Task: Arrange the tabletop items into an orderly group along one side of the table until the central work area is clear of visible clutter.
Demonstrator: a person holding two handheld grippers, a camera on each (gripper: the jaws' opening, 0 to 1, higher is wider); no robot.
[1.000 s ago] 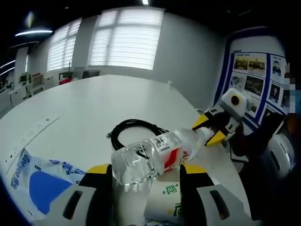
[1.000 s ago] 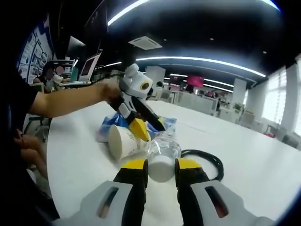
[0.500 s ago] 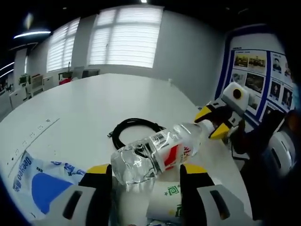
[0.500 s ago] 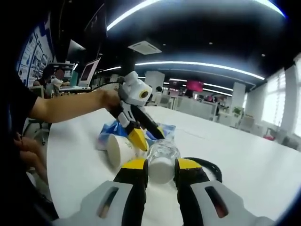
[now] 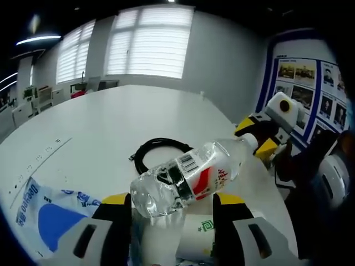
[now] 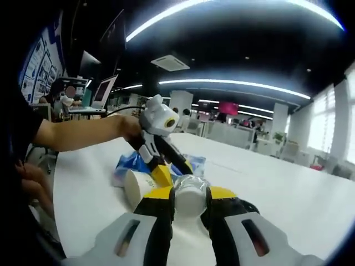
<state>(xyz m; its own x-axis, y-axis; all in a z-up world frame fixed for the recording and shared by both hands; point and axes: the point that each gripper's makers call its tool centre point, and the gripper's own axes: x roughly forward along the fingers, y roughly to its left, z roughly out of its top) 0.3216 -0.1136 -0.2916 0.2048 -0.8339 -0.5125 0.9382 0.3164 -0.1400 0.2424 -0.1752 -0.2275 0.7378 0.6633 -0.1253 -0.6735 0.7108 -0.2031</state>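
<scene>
A clear plastic water bottle (image 5: pixel 191 174) with a red-and-white label hangs level above the white table (image 5: pixel 111 122), held at both ends. My left gripper (image 5: pixel 172 199) is shut on its base end. My right gripper (image 5: pixel 258 138) comes in from the right, shut on the cap end. In the right gripper view my right gripper (image 6: pixel 189 194) clamps the white-capped neck of the bottle (image 6: pixel 188 188), and the left gripper (image 6: pixel 173 170), held by a person's hand, grips the far end. A paper cup (image 6: pixel 136 185) lies on its side under the bottle.
A coiled black cable (image 5: pixel 161 152) lies on the table beyond the bottle. A blue-and-white plastic bag (image 5: pixel 44 213) is spread at lower left, next to the paper cup (image 5: pixel 199 238). The person's arm (image 6: pixel 77 133) reaches in from the left. A poster wall (image 5: pixel 302 94) stands beyond the table edge.
Both grippers have lifted the bottle off the table. Its cap end, with the right gripper, has risen and swung to the right in the left gripper view. The cup stays put.
</scene>
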